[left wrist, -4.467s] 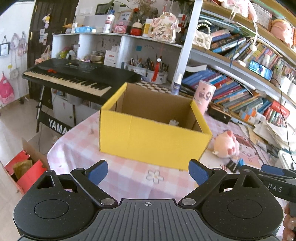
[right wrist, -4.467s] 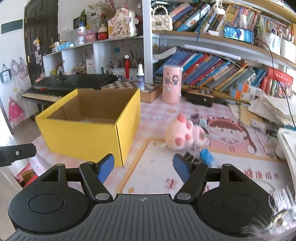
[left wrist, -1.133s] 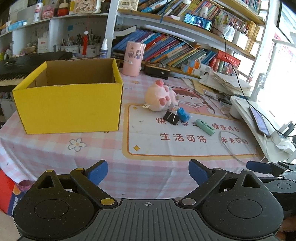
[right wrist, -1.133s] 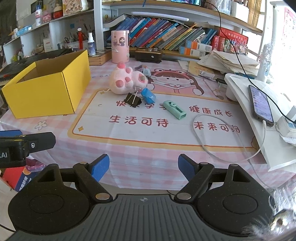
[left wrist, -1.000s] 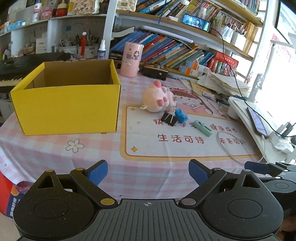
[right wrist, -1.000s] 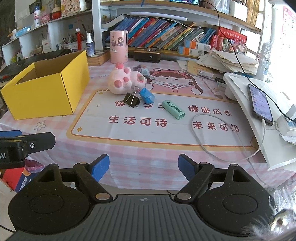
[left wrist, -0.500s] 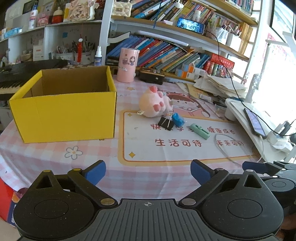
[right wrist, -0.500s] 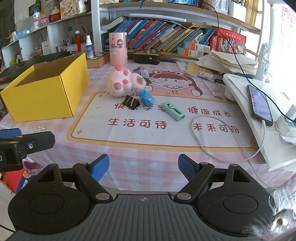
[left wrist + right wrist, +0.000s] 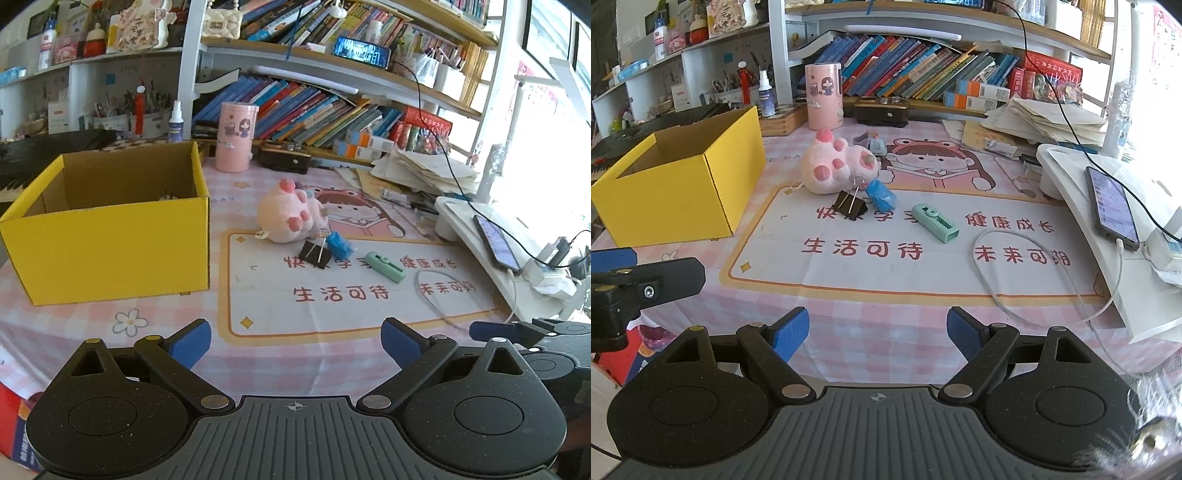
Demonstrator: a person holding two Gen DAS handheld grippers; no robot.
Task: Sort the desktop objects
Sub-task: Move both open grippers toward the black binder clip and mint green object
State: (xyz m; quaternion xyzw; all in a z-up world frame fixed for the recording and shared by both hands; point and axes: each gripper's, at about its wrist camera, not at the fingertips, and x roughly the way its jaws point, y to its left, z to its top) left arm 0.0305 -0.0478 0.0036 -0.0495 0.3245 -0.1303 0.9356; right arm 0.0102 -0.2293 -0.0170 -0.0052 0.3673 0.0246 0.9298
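- The left gripper point(image 9: 295, 341) hangs over the near edge of the table point(image 9: 74, 314), its blue pads spread wide with only the pink checked cloth between them; it holds nothing.
- At far left, the yellow cardboard box point(image 9: 110, 243) stands open-topped on the cloth, with something small and pale just visible inside by its far wall, too unclear to name.
- Behind the box, a small white spray bottle point(image 9: 175, 123) stands on a wooden case, and a pink cylindrical tin point(image 9: 236, 138) stands just to the right of it near the bookshelf.
- Right of the box, a printed desk mat point(image 9: 332, 295) covers the middle of the table.
- On the mat's far edge lies a pink plush toy point(image 9: 286, 218), paws up.
- Touching the plush toy's near side is a black binder clip point(image 9: 314, 254), its wire handles raised; just beside that sits a small crumpled blue object point(image 9: 339, 245).
- Slightly apart to the right lies a mint-green correction tape point(image 9: 385, 266), angled across the mat's lettering.
- Further right, a white charging cable point(image 9: 428, 295) loops over the mat's corner.
- At the right edge, a smartphone point(image 9: 496, 242) rests on a white stand point(image 9: 476, 236).
- The right gripper point(image 9: 877, 334) also hovers at the near table edge, jaws well parted and empty, pointing towards the mat; the objects lie well ahead of it.
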